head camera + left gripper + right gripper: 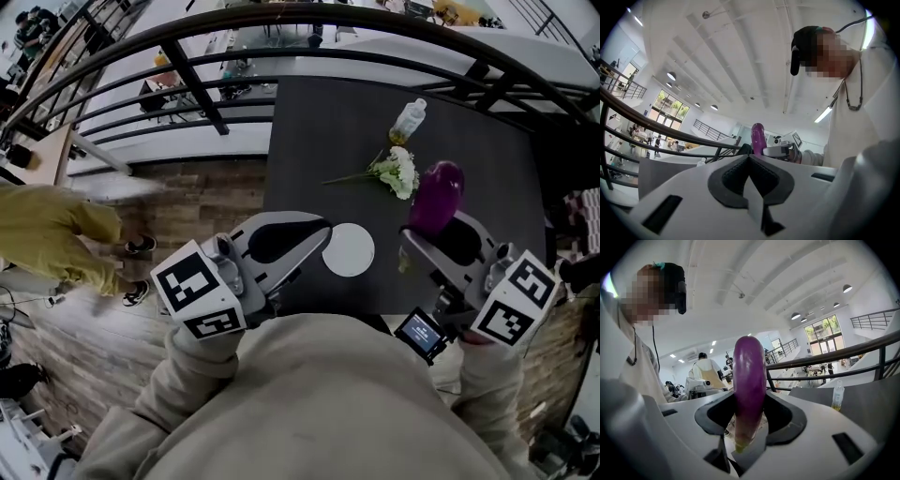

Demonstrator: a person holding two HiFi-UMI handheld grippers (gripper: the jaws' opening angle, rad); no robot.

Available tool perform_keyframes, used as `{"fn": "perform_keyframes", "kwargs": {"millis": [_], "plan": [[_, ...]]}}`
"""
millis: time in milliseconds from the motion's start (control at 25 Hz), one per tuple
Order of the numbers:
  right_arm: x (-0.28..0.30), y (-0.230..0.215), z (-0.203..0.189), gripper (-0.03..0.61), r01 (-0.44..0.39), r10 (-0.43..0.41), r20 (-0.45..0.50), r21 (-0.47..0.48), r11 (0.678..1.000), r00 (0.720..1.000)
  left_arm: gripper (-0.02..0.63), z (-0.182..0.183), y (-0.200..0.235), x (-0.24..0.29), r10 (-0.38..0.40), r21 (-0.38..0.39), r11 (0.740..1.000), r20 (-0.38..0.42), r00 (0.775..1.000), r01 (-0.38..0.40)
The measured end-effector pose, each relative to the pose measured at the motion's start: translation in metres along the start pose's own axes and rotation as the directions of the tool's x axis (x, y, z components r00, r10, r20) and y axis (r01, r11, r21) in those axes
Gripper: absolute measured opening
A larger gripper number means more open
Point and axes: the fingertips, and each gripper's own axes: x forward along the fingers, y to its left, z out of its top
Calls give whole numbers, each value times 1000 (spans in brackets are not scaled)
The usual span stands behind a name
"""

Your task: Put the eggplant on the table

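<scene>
While the right gripper [749, 416] clamps the glossy purple eggplant [749, 371] at its stem end, over the right edge of the dark table [319, 131], it looks slippery and top-heavy; left gripper [750, 178] closed, empty

Hand-held gripper [749, 420] clamps upright eggplant [749, 380].

head view: eggplant [438, 195] lower end is hidden inside right tongs [424, 234]. table [319, 131] near edge is covered by wearer's torso [319, 403], bottom centre. person in yellow [56, 239] at left edge is blurred and cropped. bottle [409, 120] label and screen [424, 333] readout are too small to read. left gripper view: eggplant [758, 137] base sits behind left tongs [749, 158].
</scene>
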Motion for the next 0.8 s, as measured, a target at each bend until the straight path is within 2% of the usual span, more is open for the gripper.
{"fn": "perform_keyframes", "kwargs": {"millis": [320, 520, 800], "plan": [[4, -17, 10, 196, -28, 28, -34, -14, 999, 999, 5, 10, 3, 15, 7, -12, 1000, 28, 1000, -7], [10, -18, 6, 196, -47, 47, -44, -4, 999, 998, 5, 3, 11, 7, 46, -49, 998, 32, 998, -45], [7, -23, -1, 196, -46, 46, -40, 7, 999, 998, 5, -6, 11, 11, 56, -55, 997, 20, 998, -55]]}}
